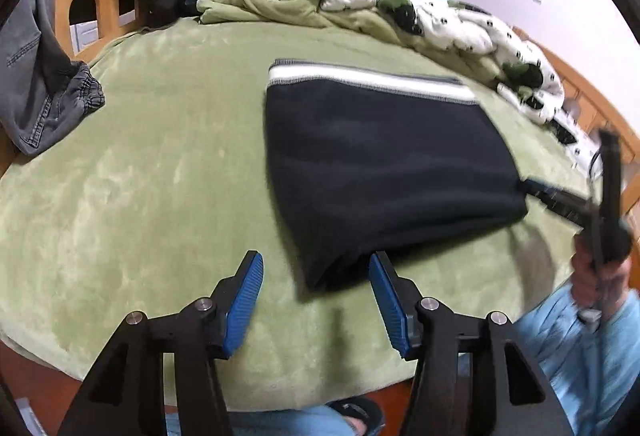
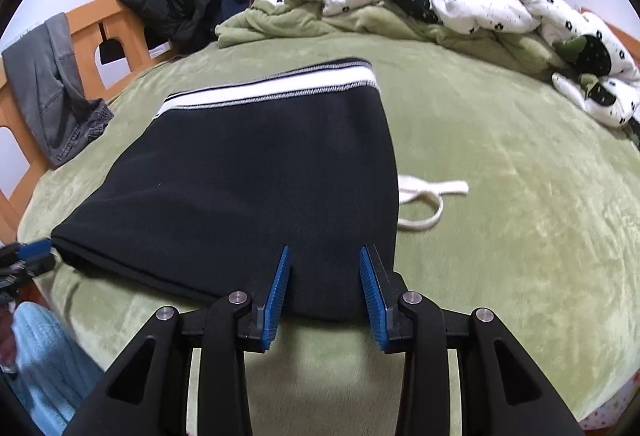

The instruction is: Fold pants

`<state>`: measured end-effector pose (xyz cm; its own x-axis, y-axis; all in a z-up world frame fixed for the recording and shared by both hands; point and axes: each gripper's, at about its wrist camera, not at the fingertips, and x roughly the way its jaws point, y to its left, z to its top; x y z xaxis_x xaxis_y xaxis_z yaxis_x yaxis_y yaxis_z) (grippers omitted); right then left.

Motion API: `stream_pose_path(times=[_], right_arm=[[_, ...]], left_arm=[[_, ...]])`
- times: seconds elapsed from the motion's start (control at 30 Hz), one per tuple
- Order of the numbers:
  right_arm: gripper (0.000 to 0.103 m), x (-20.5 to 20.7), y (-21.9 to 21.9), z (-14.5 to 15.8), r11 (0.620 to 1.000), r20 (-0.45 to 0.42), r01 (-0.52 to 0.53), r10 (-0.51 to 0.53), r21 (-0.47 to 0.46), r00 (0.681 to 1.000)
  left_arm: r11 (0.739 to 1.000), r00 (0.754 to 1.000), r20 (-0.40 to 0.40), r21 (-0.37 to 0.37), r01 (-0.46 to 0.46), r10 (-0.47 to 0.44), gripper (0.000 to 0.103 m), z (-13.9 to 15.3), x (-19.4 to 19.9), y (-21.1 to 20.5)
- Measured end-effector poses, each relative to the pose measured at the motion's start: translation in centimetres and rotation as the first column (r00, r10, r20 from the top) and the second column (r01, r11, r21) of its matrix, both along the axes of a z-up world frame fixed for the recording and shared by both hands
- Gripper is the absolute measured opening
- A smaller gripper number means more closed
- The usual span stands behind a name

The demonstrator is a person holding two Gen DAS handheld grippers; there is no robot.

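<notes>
Looks like the folding is pretty much wrapped up here. The black pants (image 2: 240, 188) are laid out on the green bed (image 2: 500, 196) as a compact, flat rectangle, with the white-striped waistband (image 2: 272, 86) turned toward the far side and the folded edge nearest the cameras. No loose legs are seen sticking out, so the main folds can be judged as done.

The left gripper (image 1: 316, 306) is held just off the near corner of the bundle, jaws spread, nothing pinched between them. The right gripper (image 2: 325, 300) is poised over the near edge of the pants, jaws parted too; fabric is seen behind the gap, but the pads aren't pressed on it.

What's left, if anything, is probably just a bit of smoothing or squaring up. A white drawstring (image 2: 424, 202) is left lying on the bed just beside the bundle, so that might still need tucking in or setting aside.
</notes>
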<state>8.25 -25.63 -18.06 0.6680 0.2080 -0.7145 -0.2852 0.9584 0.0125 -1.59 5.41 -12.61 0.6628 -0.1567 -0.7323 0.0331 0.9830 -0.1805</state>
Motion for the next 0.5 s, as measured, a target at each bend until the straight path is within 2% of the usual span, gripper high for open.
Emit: stream_pose_path(times=[0.07,0.2,0.23,0.3,0.5], right_arm=[[0.036,0.4,0.1,-0.2,1.000,-0.003,0.013,-0.013,0.001,1.000],[0.039,1.1,0.0,-1.1,1.000,-0.021,0.026,-0.026,0.013,0.999],[0.039,1.1,0.1,-1.2,1.000,-0.021,0.025,-0.025,0.008,0.999],[0.041,1.0,0.1,-1.6,1.000,-0.016,0.023,-0.023,-0.004,1.000],[0.043,0.9,-0.6,-1.8,0.999,-0.038,0.040,-0.040,-0.001,0.998]], left_arm=[[0.999,1.000,0.017,-0.043,0.003,-0.003,0.058,0.5,0.7,-0.1],[0.997,0.999,0.027,-0.072,0.023,-0.021,0.059,0.1,2.7,-1.3],[0.997,1.000,0.009,-0.076,0.026,-0.025,0.059,-0.6,3.4,-1.8],[0.998,1.000,-0.022,-0.067,0.018,-0.019,0.059,-1.8,4.3,-2.5],[1.000,1.000,-0.008,0.009,0.010,-0.010,0.063,-2.5,4.1,-3.9]])
